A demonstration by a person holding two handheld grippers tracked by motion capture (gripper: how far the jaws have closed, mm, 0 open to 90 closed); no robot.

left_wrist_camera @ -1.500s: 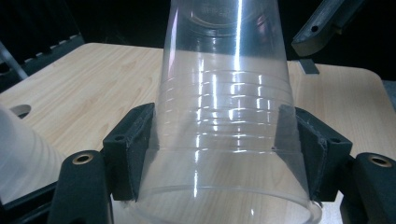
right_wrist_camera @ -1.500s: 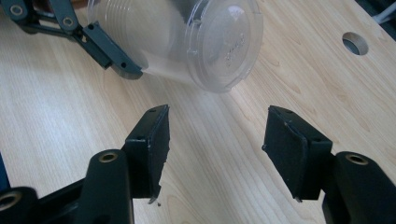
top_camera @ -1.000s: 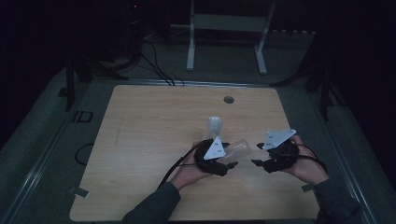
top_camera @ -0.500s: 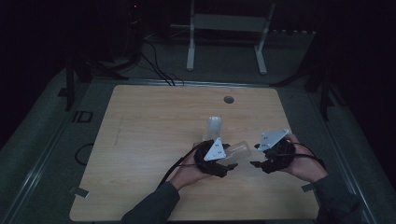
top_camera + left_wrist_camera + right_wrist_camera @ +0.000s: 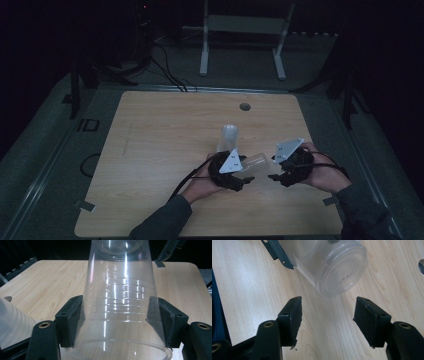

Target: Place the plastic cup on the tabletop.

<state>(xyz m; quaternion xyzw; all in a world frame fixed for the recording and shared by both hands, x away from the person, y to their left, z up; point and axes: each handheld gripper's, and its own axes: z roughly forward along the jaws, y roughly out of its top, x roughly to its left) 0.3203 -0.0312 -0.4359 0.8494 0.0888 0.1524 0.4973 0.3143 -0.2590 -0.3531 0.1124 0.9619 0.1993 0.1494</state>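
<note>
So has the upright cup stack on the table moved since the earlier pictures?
No. In the high view the upright cup stack stands at the same spot below the round table hole, beside the left gripper.

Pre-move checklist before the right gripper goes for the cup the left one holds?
1. Left gripper clamped on the clear cup: ok, pads press both sides.
2. Right gripper jaws open, just been opening, nothing between them: ok.
3. Cup base faces the right gripper, just ahead of its jaws: ok.
4. Jaw gap wide enough for the base: cannot tell.
5. Cup stack standing behind, apart from the held cup: ok.
</note>
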